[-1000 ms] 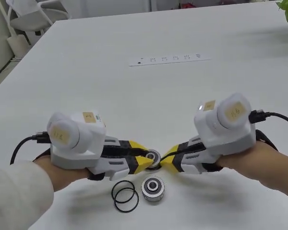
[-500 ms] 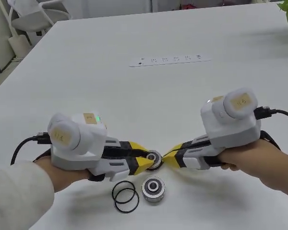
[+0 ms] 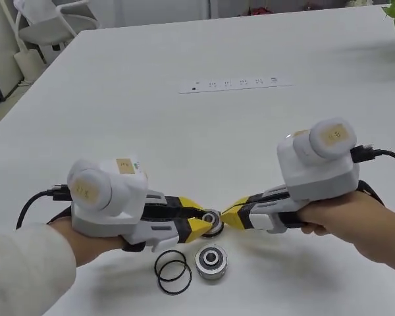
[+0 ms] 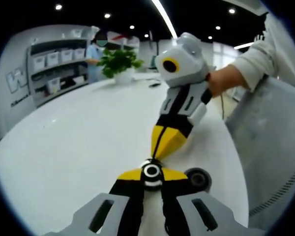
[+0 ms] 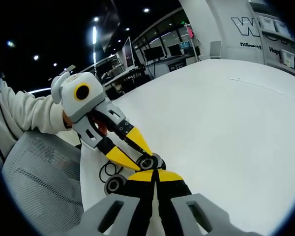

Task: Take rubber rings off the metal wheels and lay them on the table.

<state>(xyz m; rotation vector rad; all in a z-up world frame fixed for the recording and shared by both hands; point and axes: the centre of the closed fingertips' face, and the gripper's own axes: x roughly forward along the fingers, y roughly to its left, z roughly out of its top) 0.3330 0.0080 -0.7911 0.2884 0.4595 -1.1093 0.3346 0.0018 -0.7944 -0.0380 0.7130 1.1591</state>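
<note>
Laid flat by the desk's (image 3: 184, 131) near edge: two rubber rings (image 3: 173, 270), beside one wheel (image 3: 211, 259), seemingly stripped. Clamped just above, in fingers of left gripper (image 3: 203, 223): second wheel (image 3: 212, 217). Pinched together at its rim: fingers of right gripper (image 3: 229, 214). Probably more to strip.

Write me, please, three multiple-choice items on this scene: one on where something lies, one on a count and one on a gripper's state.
1. Where does the loose metal wheel lie?
A. On the table, beside the rubber rings
B. At the table's far edge
C. On top of the rings

2. How many black rubber rings lie on the table?
A. One
B. Two
C. Four

3. What state is the left gripper in?
A. Open, above the table
B. Shut on a second metal wheel
C. Shut on a rubber ring

Answers:
1 A: the head view shows it flat on the table next to the rings.
2 B: two black loops overlap there.
3 B: the left gripper view shows its jaws clamped on the wheel.
</note>
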